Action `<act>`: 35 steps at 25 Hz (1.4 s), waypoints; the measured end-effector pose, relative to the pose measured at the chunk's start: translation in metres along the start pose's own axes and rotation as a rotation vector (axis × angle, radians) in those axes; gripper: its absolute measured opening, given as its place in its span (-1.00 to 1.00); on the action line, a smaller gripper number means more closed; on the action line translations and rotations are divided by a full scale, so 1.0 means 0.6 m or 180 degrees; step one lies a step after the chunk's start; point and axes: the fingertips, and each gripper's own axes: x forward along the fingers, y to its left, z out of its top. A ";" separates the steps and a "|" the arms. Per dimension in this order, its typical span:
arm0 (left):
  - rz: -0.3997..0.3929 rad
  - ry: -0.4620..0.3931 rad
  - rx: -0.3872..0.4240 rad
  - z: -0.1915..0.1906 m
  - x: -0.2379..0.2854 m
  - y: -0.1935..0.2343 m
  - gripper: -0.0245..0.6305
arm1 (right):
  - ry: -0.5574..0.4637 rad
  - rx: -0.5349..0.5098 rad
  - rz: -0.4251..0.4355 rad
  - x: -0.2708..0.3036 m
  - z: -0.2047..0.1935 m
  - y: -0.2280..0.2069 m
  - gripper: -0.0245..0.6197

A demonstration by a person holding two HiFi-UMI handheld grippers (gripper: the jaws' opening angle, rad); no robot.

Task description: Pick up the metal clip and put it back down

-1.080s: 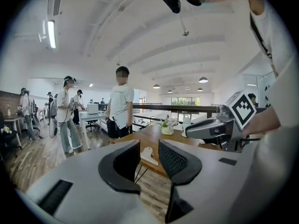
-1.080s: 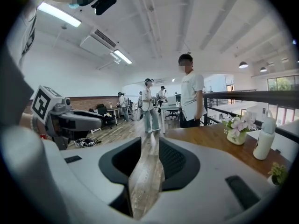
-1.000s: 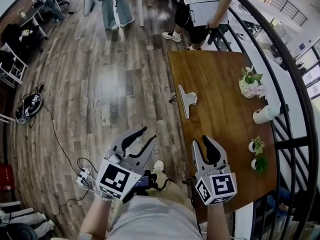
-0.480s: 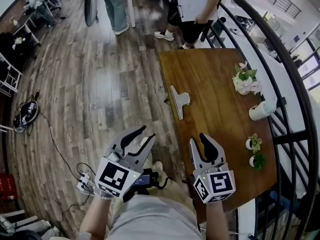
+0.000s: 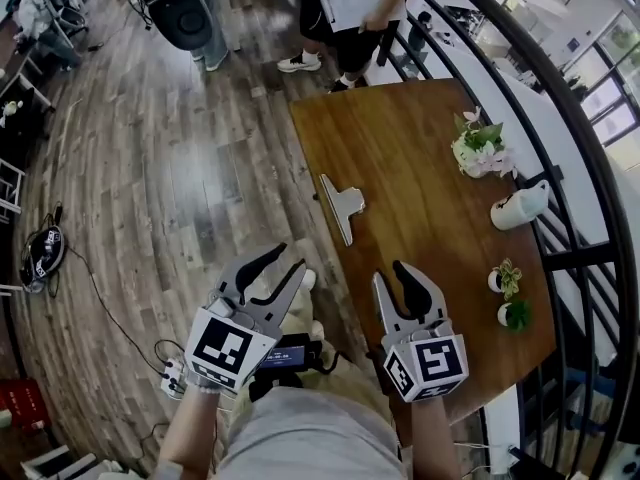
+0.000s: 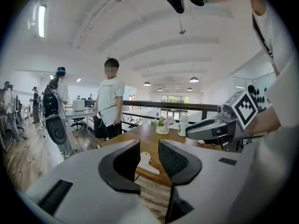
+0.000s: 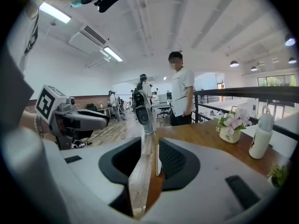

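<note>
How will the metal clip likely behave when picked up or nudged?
The metal clip looks rigid, so it probably keeps its shape when lifted. Its smooth, pale metal may slip in a light grip. It lies flat near the left edge of the table in the head view, so it is unlikely to roll, but a sideways push could slide it off.

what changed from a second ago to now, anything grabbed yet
The person has shifted toward the table: in the head view it and the metal clip sit further left, and the left gripper is nearer the clip. Nothing was taken hold of or let go. Unchanged: left gripper and right gripper open and empty, clip lying by the table's left edge.
</note>
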 end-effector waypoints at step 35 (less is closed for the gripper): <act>-0.0593 0.0605 -0.0226 -0.122 0.275 0.168 -0.54 | 0.0816 0.0468 -0.0139 0.290 -0.121 -0.124 -0.44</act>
